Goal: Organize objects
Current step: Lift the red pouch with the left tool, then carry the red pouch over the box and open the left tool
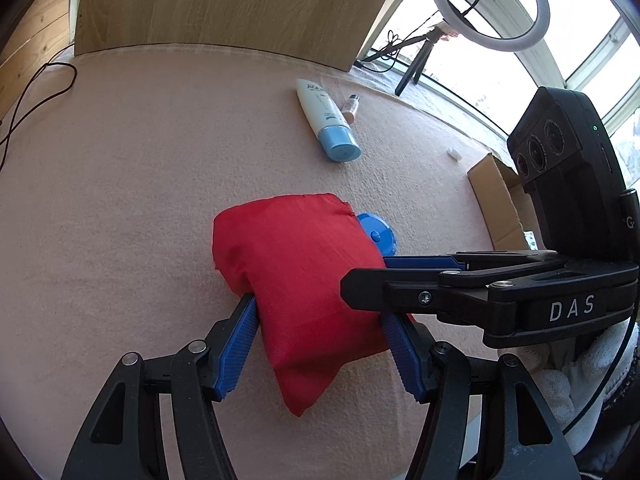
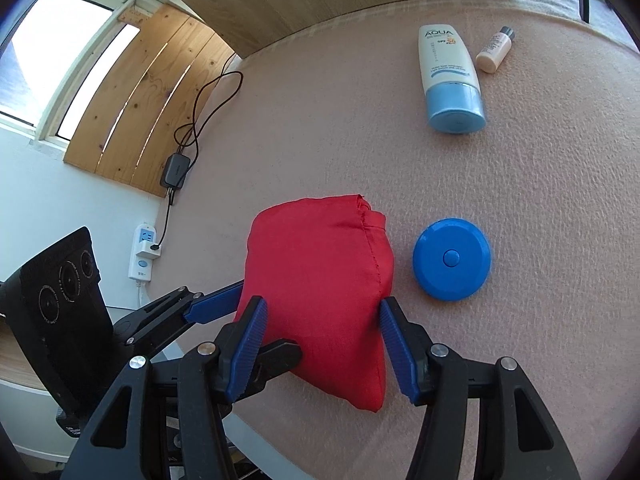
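Note:
A stuffed red cloth pouch [image 1: 296, 248] [image 2: 320, 248] lies on the pink felt table [image 1: 140, 184] [image 2: 520, 208]. My left gripper [image 1: 320, 344] [image 2: 270, 322] clamps its near end, blue pads pressed against both sides. My right gripper [image 1: 364, 276] [image 2: 320, 320] grips the same pouch from the right, its fingers against the fabric. A round blue tape measure [image 1: 378, 234] [image 2: 452, 258] rests just right of the pouch, partly hidden behind it in the left wrist view. Farther back lie a white sunscreen tube with a blue cap [image 1: 324, 120] [image 2: 448, 68] and a small beige bottle [image 1: 351, 109] [image 2: 495, 50].
An open cardboard box [image 1: 500, 200] sits at the table's right edge. A ring light on a tripod [image 1: 490, 4] stands by the window. A wooden board [image 1: 224, 4] backs the table. A power adapter [image 2: 175, 170], cable and power strip [image 2: 143, 256] are off the left edge.

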{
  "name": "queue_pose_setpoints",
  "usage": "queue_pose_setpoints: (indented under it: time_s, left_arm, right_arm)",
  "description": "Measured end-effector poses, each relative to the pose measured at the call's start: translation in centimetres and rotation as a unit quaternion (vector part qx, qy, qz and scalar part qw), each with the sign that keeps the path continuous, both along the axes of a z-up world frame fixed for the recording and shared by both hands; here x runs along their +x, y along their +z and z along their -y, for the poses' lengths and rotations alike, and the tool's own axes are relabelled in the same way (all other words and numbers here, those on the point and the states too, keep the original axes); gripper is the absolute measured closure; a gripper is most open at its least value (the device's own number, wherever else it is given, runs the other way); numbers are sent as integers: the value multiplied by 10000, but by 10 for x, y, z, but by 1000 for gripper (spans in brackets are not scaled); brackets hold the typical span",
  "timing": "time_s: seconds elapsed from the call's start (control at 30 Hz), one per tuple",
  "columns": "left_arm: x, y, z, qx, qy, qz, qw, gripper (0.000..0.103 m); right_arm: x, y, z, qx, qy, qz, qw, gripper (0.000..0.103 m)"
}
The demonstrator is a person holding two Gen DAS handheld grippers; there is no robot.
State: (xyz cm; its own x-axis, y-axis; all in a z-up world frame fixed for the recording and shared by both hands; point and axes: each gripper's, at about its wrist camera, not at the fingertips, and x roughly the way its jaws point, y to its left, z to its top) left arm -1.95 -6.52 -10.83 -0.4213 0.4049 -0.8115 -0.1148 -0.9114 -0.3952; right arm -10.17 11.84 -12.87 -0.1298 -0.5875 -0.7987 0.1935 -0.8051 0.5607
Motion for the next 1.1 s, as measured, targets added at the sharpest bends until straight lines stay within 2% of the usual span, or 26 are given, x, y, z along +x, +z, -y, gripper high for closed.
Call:
queue_pose_setpoints:
  time_s: [0.3,0.6,0.87,1.1]
  left_arm:
    - [-23,46,-55,-123,-434,-529,9976,38]
    - [-60,79,-147,-75,-1126,-920,9893,38]
    - [-87,87,-251,35,-1798,-1117,9773,38]
    - [-105,75,-329,166,-2179,-1093,9697,38]
  right_arm:
    - [1,43,-58,-96,-508,-517,9973,48]
    - [4,74,-150,24,-1260,-927,9877,48]
    - [15,81,-242,180,-1953,-1025,9752,48]
    - [21,75,-306,382,-2377,-990,9655,48]
